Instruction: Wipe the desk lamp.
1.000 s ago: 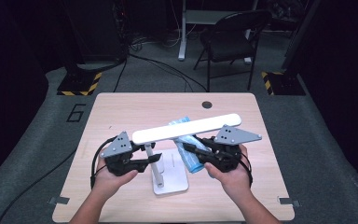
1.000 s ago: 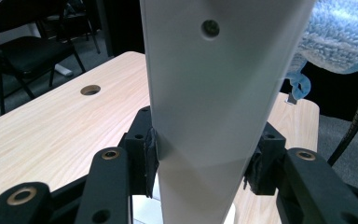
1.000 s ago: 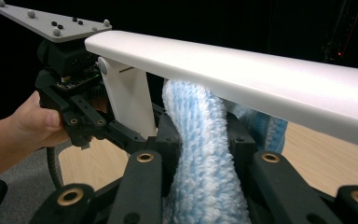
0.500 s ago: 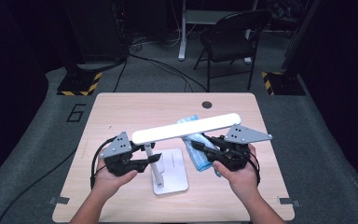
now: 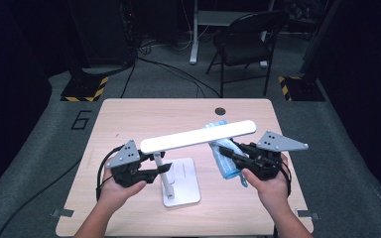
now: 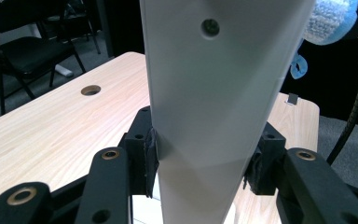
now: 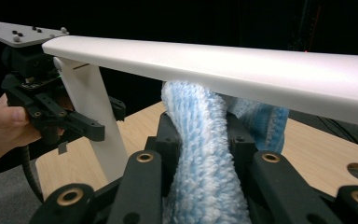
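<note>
Right now the landmark is the white desk lamp (image 5: pixel 178 163) with its flat square base, slim upright post and long glowing light bar, standing near the middle of the pale wooden table (image 5: pixel 129 114). Its base (image 5: pixel 183 183) rests flat on the tabletop, and the light bar (image 5: pixel 198 136) runs across above it, slanting up toward the person's right.

At the lamp's left side, the left gripper (image 5: pixel 161 169), black with a grey three-cornered plate on top, is clamped on the lamp's white post: in the left gripper view the two pads press against the post's flat sides (image 6: pixel 205 116), one on each edge, with the post (image 6: pixel 205 116) rising straight up between them.

At the lamp's right side, the right gripper (image 5: pixel 228 151), black and also topped by a grey plate, has its jaws squeezed on a fluffy blue-and-white cloth (image 5: pixel 223 158). In the right gripper view the cloth (image 7: pixel 200 154) bulges up between the pads and its upper end meets the underside of the light bar (image 7: pixel 242 63). From above, the cloth lies under the bar's right half, its far end (image 5: pixel 217 125) poking out behind the bar, its near end trailing toward the table in front of it.

Beyond the lamp, a round grommet hole (image 5: pixel 221 110) sits near the table's far edge, and a dark folding chair (image 5: pixel 245 42) stands on the floor behind that.
</note>
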`<state>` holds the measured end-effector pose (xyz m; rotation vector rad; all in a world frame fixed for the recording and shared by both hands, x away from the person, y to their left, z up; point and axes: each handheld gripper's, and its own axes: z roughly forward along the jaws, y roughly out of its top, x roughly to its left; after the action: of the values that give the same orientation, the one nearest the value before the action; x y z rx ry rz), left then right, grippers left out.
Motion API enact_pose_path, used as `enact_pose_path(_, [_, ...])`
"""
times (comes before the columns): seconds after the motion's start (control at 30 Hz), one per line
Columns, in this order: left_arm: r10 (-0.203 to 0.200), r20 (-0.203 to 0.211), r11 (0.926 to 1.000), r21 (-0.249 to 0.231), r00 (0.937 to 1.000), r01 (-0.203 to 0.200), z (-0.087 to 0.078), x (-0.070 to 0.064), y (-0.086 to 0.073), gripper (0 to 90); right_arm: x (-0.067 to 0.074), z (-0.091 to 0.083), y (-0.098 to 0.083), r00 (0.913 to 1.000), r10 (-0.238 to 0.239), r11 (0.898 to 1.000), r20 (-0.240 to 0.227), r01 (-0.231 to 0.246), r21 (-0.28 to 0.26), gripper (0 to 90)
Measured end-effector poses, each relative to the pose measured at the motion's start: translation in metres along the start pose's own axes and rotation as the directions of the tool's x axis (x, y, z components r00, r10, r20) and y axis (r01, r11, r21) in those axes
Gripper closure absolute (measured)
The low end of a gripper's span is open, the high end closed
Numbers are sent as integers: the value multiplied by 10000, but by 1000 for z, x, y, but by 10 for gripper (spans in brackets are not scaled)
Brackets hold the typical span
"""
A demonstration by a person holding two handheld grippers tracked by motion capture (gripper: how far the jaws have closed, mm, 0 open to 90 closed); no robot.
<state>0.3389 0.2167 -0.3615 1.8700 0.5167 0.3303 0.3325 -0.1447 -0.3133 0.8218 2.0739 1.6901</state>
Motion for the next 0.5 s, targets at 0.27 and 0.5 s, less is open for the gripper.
enact_pose_path(0.27, [-17,23,10000,-29,10000,17,0,0,0,536,-11,-11,-2,9994,128,9999,313,-125,-103,722])
enact_pose_path(0.5, [-8,-20,10000,31,10000,8,0,0,0,536,-14,-13,-1,9993,152,9999,352,-151,-33,723])
